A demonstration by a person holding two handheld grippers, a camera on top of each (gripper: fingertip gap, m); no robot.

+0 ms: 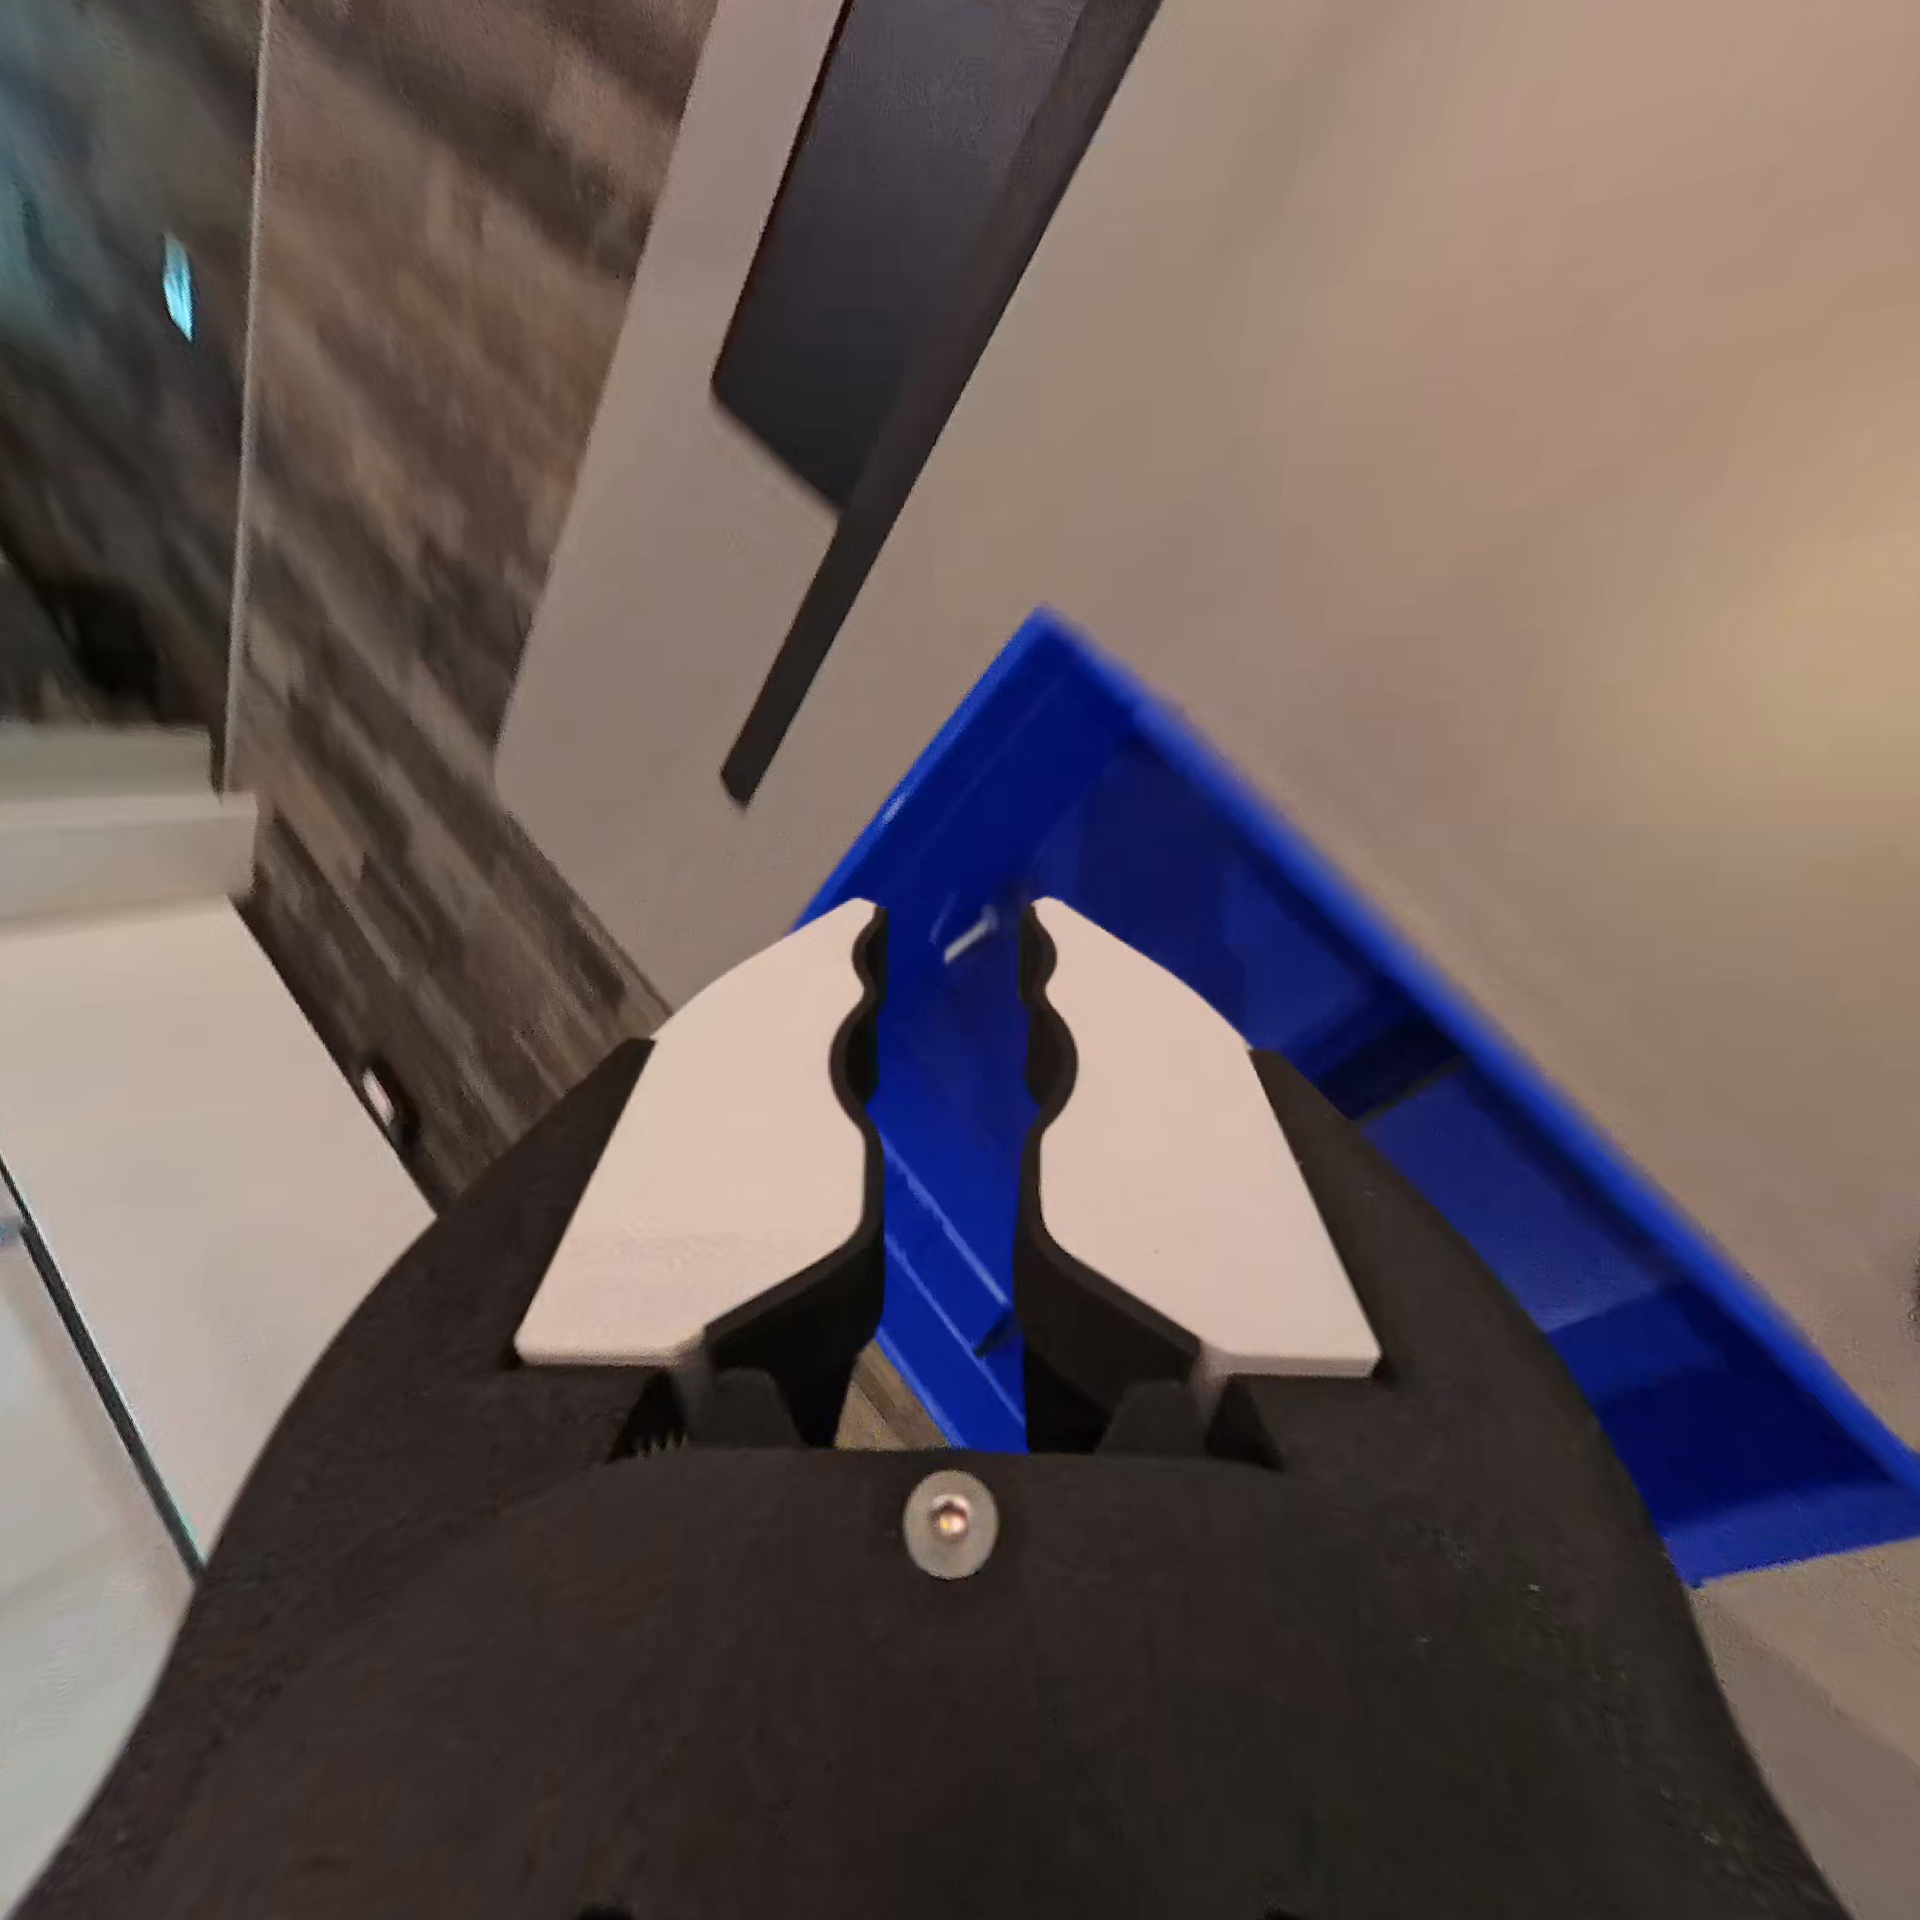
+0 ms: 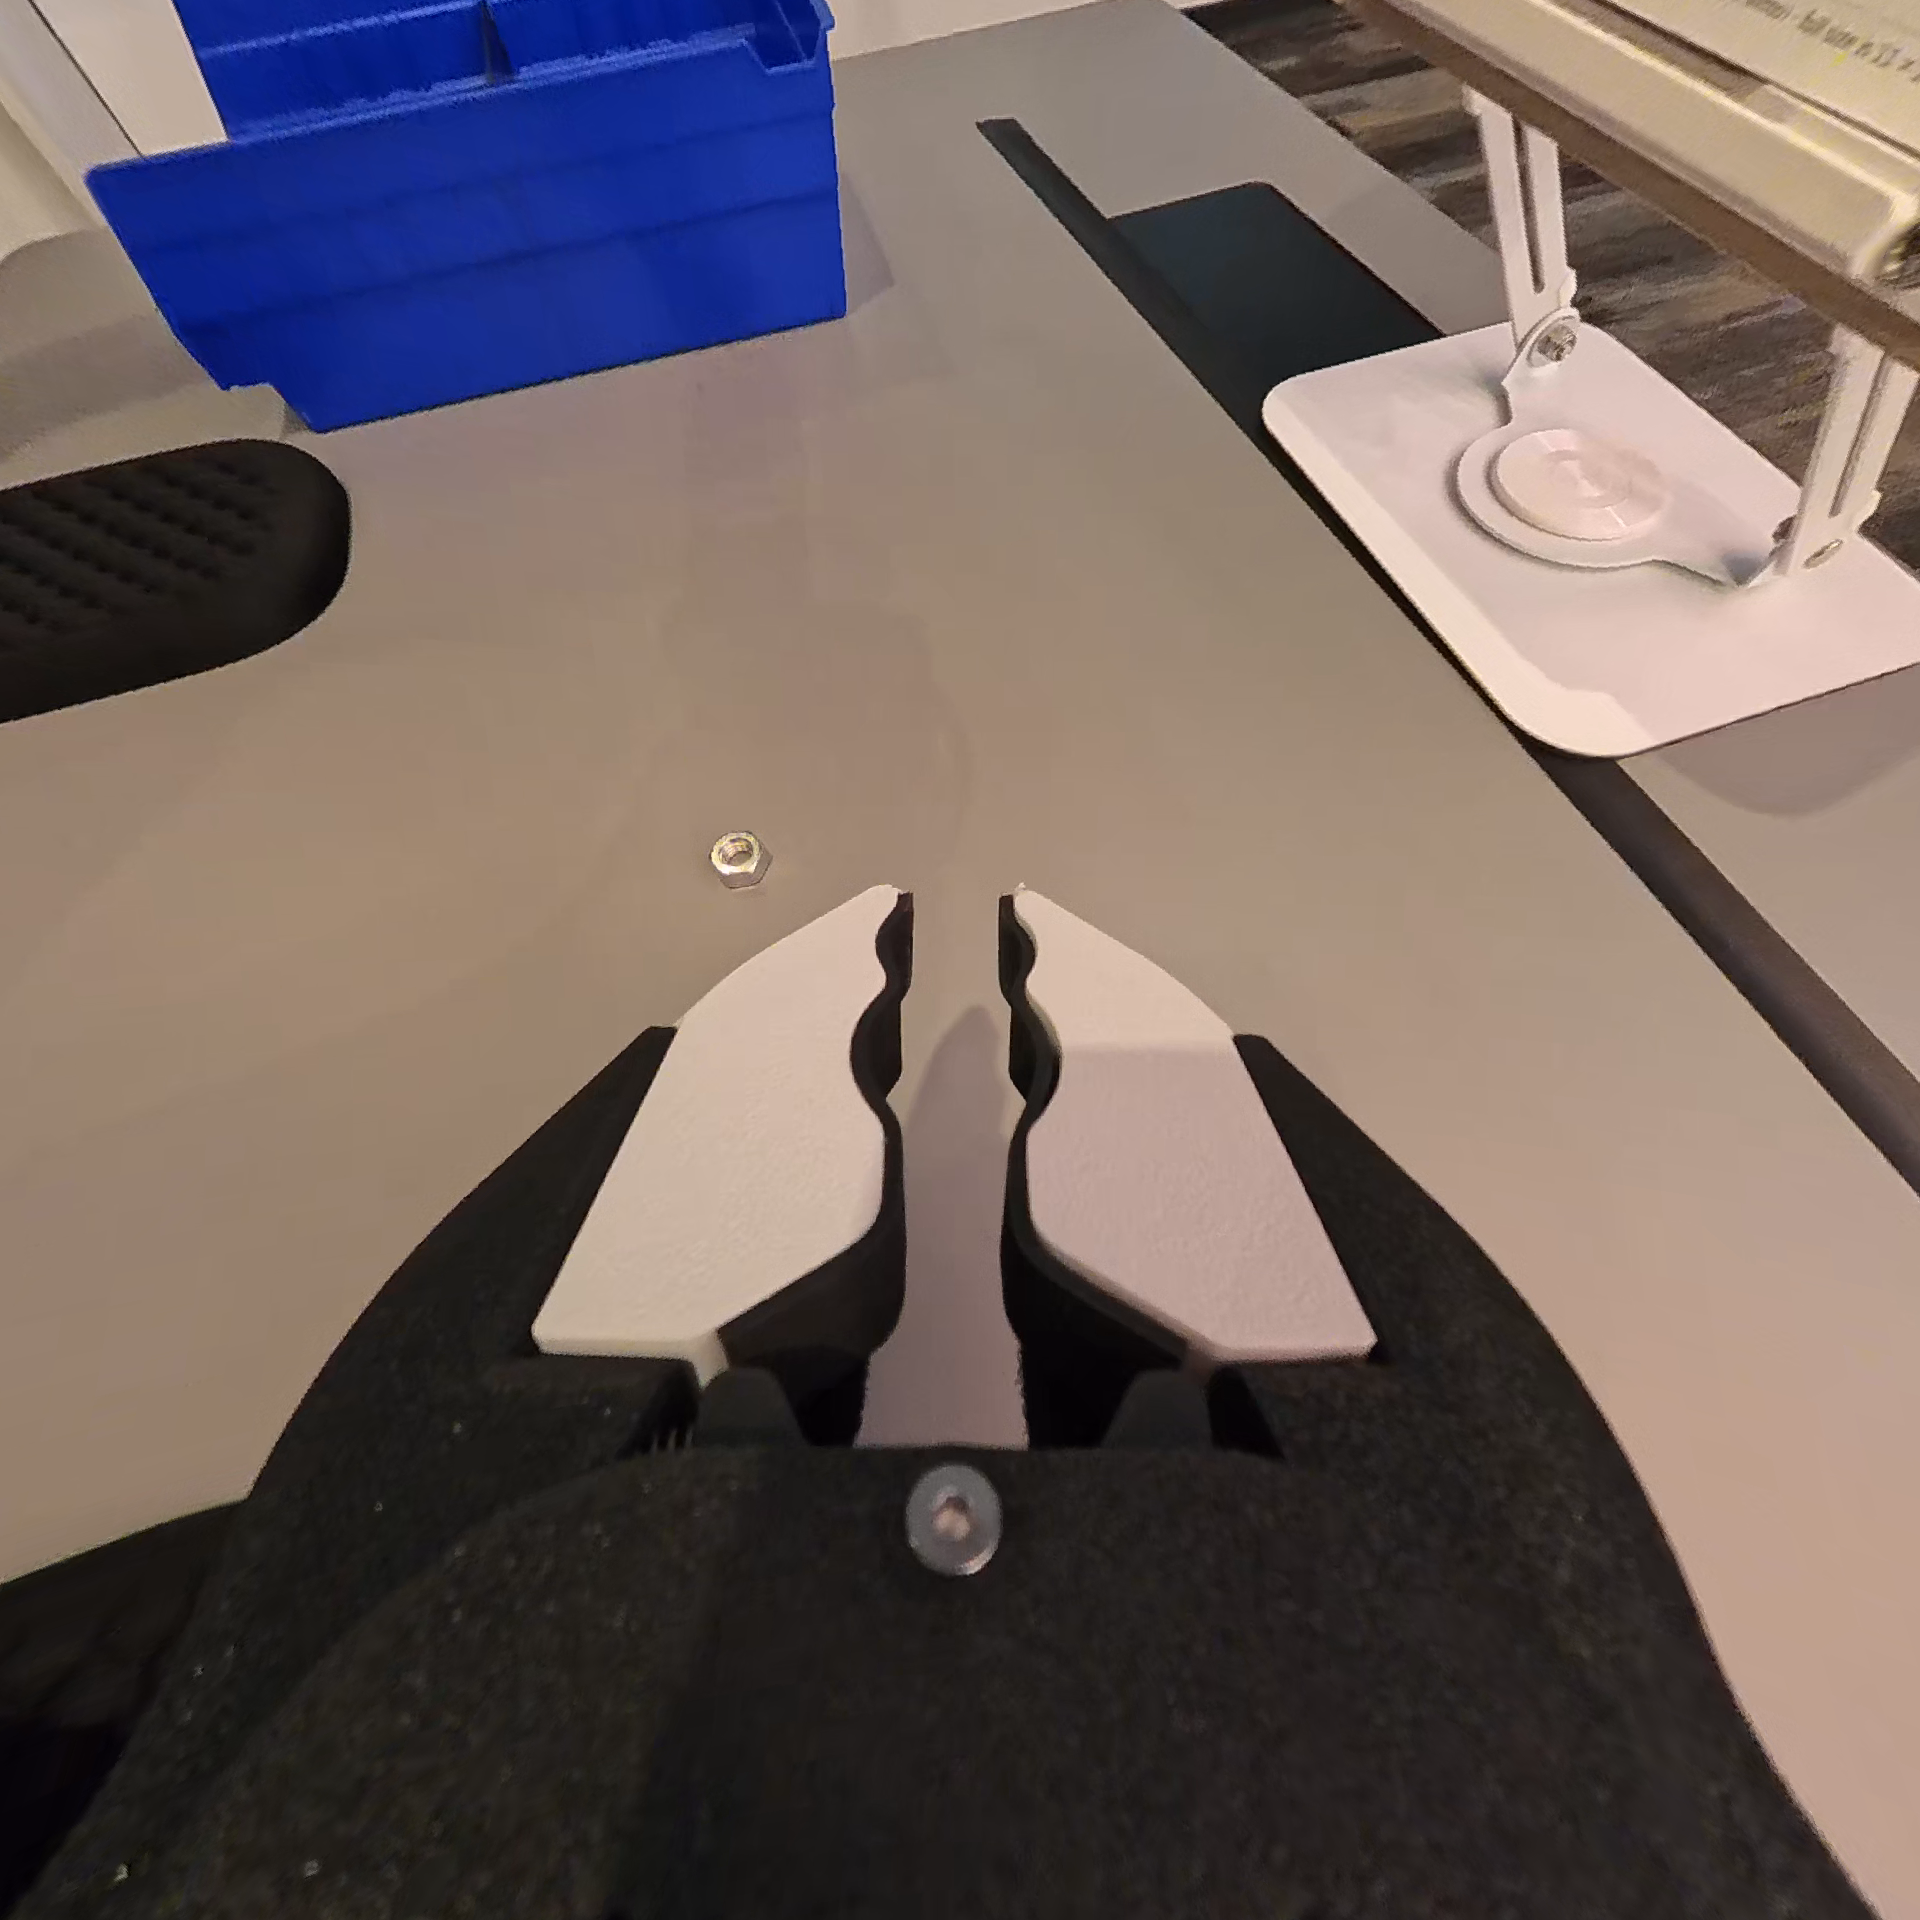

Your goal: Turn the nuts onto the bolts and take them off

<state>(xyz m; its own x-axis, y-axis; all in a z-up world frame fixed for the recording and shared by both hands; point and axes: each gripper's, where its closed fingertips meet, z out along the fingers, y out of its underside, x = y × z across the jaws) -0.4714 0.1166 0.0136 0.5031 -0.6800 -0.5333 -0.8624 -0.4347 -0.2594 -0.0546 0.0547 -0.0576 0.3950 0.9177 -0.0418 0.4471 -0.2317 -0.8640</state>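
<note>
A small silver hex nut (image 2: pixel 740 860) lies flat on the grey table (image 2: pixel 1039 582), just left of and beyond my right gripper (image 2: pixel 958 899). That gripper hovers low over the table with its jaws a little apart and nothing between them. My left gripper (image 1: pixel 956 914) is tilted and points into a blue plastic bin (image 1: pixel 1195 862). Its jaws are apart and empty. A small blurred silvery piece (image 1: pixel 971 933), maybe a bolt, shows inside the bin between the fingertips. The left wrist view is motion-blurred.
The blue bin (image 2: pixel 499 239) stands at the table's far left in the right wrist view. A white stand base (image 2: pixel 1621 582) sits at the right by a black slot (image 2: pixel 1195 270). A black textured object (image 2: pixel 156 571) lies at the left edge. About 45 cm separates my left fingertips from my right. The small silver hex nut (image 2: pixel 740 860) lies around 15 cm away from my right fingertips.
</note>
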